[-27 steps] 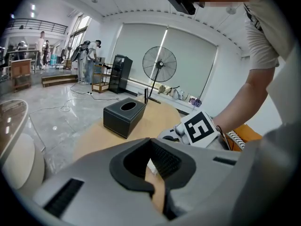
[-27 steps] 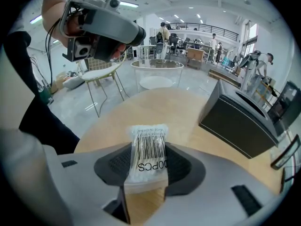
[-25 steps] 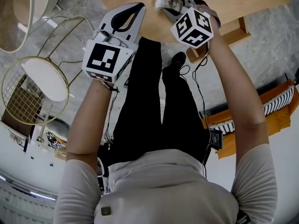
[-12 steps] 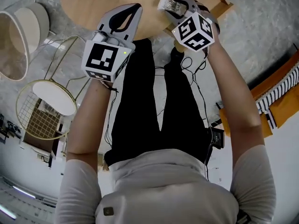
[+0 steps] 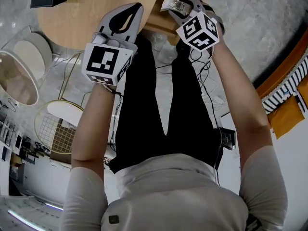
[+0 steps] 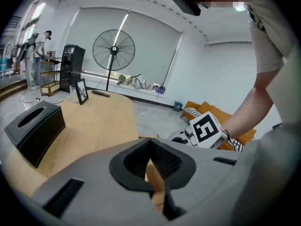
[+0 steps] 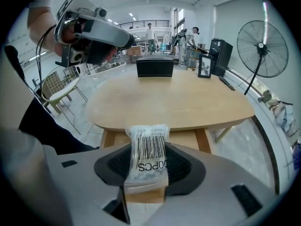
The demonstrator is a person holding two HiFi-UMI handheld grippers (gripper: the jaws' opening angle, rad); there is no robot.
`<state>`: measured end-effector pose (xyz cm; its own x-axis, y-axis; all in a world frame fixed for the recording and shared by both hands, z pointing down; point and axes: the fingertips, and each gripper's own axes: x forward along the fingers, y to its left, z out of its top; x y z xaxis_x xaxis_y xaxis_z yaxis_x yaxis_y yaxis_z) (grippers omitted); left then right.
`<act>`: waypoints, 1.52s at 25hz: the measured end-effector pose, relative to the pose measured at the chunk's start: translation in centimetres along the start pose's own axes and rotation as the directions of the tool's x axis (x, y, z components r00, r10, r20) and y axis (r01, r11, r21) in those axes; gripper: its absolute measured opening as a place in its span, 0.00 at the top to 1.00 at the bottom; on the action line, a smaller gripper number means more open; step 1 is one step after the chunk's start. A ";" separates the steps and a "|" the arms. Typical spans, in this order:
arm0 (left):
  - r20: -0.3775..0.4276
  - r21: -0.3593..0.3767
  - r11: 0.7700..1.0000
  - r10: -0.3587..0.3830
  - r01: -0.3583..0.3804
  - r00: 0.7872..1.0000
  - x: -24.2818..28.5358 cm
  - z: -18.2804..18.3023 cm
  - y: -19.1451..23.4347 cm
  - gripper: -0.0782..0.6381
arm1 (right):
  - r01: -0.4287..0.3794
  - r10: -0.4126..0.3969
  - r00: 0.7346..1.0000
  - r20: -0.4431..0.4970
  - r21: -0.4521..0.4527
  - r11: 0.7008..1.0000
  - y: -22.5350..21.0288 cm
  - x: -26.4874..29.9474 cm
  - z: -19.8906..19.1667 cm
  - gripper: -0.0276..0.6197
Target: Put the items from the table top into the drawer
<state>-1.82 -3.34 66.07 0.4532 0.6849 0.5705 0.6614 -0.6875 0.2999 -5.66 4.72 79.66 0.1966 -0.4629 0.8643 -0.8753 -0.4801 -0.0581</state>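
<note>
My right gripper [image 5: 174, 7] is shut on a clear plastic packet [image 5: 172, 3] with a barcode label, held over the near edge of the oval wooden table [image 5: 91, 11]. In the right gripper view the packet [image 7: 149, 154] stands upright between the jaws of that gripper [image 7: 146, 175]. Behind it, a wooden drawer frame [image 7: 155, 138] shows under the tabletop [image 7: 174, 102]. My left gripper [image 5: 136, 8] hovers beside it at the table edge, jaws closed to a loop with nothing in them. In the left gripper view the left gripper [image 6: 153, 173] shows only a thin slit.
A black tissue box [image 7: 154, 67] stands at the table's far side, with a picture frame [image 7: 205, 66] and a remote [image 7: 228, 83] to its right. A standing fan [image 7: 262, 44] is at the right. Gold wire chair [image 5: 55, 129] and cables [image 5: 202, 81] on the floor.
Both grippers have swung sideways together along the table edge. In the head view the tabletop has slid to the upper left and the tissue box has come into view. The packet stays in the right gripper.
</note>
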 end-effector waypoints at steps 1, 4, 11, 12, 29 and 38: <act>-0.005 0.000 1.000 -0.006 0.006 1.000 0.6 -0.1 -0.4 0.88 | 0.004 -0.004 1.000 0.002 0.008 1.000 -0.2 0.0 -0.5 0.64; -0.017 0.006 1.000 -0.027 0.027 0.999 1.9 0.0 -1.6 0.88 | 0.007 -0.008 1.000 0.013 0.036 0.999 -0.6 0.0 -1.6 0.64; -0.040 0.029 0.998 -0.057 0.058 0.998 3.0 -0.2 -2.2 0.88 | 0.013 -0.016 0.999 0.037 0.076 0.997 -0.7 0.2 -2.3 0.63; -0.041 0.028 0.998 -0.057 0.058 0.998 3.1 -0.3 -2.1 0.88 | 0.012 -0.015 0.999 0.039 0.079 0.997 -0.7 0.4 -2.3 0.62; -0.035 0.022 0.998 -0.051 0.052 0.998 2.0 0.2 -1.6 0.88 | 0.018 -0.021 0.999 0.027 0.110 0.994 -0.9 0.3 -1.8 0.55; 0.020 0.038 0.999 -0.006 0.005 1.000 -2.8 4.8 -3.2 0.88 | 0.043 -0.064 0.988 0.143 0.147 0.988 -0.3 -7.1 4.5 0.68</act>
<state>-2.35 -1.86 59.89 0.4614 0.6936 0.5532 0.6856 -0.6745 0.2739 -4.83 4.84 71.29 0.3130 -0.5329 0.7861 -0.7918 -0.6036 -0.0939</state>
